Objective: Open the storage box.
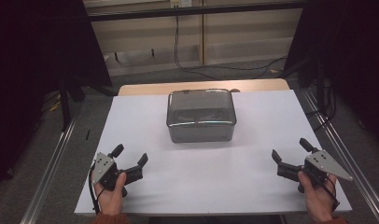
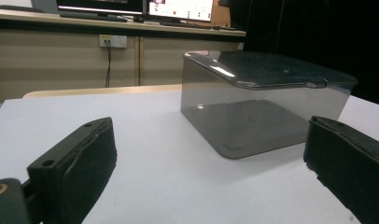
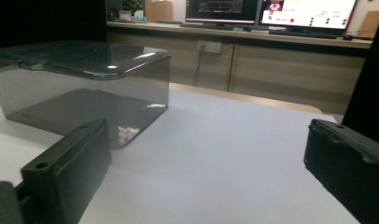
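The lidded smoky plastic box (image 1: 201,115) sits mid-table, toward the far edge; the left gripper (image 1: 130,157) and right gripper (image 1: 290,152) rest well short of it — both spread wide, holding nothing. A one-sided push would likely skid the light box.

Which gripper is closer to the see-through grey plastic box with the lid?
Left. The left gripper sits nearer the see-through grey plastic box; the right gripper sits farther off.
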{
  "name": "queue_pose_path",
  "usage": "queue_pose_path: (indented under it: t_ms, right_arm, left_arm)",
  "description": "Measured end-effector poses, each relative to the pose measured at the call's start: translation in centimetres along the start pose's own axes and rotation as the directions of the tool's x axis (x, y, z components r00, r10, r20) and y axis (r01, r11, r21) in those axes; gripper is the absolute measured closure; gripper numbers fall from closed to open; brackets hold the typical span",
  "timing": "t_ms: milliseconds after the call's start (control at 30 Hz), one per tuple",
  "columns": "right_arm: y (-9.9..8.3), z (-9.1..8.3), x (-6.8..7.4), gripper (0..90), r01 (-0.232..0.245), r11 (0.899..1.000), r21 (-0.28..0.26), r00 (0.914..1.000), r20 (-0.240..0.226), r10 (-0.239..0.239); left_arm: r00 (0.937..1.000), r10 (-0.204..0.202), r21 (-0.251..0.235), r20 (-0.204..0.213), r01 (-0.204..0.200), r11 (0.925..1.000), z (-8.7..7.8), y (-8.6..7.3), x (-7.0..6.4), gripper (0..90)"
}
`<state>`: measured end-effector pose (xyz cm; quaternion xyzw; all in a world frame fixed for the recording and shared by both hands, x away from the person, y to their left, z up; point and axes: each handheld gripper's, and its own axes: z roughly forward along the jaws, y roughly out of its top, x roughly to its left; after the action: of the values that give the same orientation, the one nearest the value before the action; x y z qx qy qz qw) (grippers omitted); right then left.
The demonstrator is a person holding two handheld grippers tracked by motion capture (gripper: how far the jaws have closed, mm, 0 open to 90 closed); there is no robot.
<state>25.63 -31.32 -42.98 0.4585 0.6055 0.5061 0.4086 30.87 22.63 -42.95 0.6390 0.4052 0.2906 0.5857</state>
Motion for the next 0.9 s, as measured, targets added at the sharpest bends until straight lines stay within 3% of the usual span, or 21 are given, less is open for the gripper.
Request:
queue_pose_path:
  t_ms: [267, 433, 633, 767, 900]
  right_arm:
    - [-0.07, 0.13, -0.18, 0.8, -0.003, 1.0, 0.01, 0.9998, -0.018, 0.003]
    - [-0.24, 0.52, -0.1, 0.0, -0.021, 0.999, 0.031, 0.9982, -0.056, 0.022]
    - [-0.24, 0.68, 0.11, 0.0, -0.002, 1.0, 0.012, 0.9954, -0.095, 0.003]
    - [-0.19, 0.7, 0.28, 0.0, -0.018, 1.0, 0.004, 0.9943, -0.105, 0.018]
    - [-0.13, 0.89, 0.77, 0.0, -0.03, 0.999, 0.01, 0.9933, -0.111, 0.031]
  left_arm:
    - [1.0, 0.001, 0.018, -0.007, -0.001, 0.9998, 0.23, -0.08, -0.07, 3.0]
    - [1.0, -0.002, 0.02, -0.007, 0.002, 0.9998, 0.23, -0.11, -0.29, 3.0]
    - [0.9999, -0.006, 0.019, -0.009, 0.006, 0.9998, 0.07, -0.09, -0.4, 2.2]
    - [0.9998, -0.01, 0.039, -0.02, 0.011, 0.9992, -0.05, -0.21, -0.48, 2.2]
    - [0.9999, -0.009, 0.03, -0.01, 0.009, 0.9995, -0.23, -0.09, -0.6, 2.2]
